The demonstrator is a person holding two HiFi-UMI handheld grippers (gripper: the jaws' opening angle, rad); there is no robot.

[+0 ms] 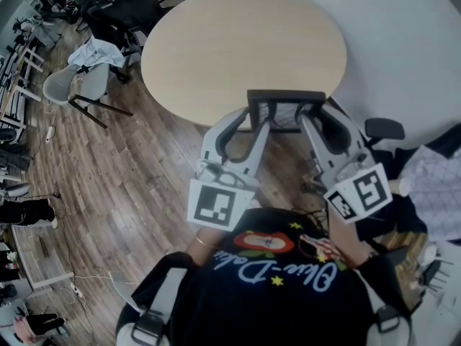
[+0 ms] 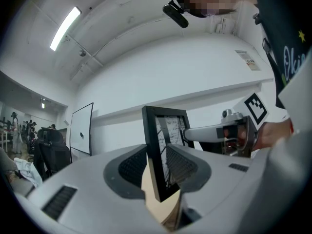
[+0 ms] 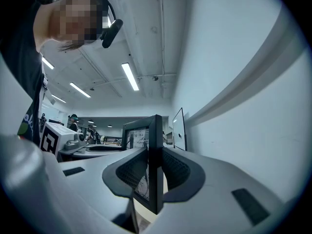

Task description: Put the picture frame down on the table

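Frame: the picture frame [image 1: 286, 96] stands upright, right by the near edge of the round table [image 1: 238, 42]; I cannot tell if its bottom touches the wood
Left claw: the left gripper [image 1: 252, 121] is squeezed tight on the frame's left side bar
Right claw: the right gripper [image 1: 320, 115] is squeezed tight on the frame's right side bar
What could go wrong: the frame is very close to the table's edge, so if it is let go here it may tip back and drop to the floor [image 1: 144, 171]; if one claw lets go before the other, the frame could swing and slip out; a hard bump down might crack its front
Arms: both grippers reach out from the person's chest side by side and point a little toward each other, with the frame held between them
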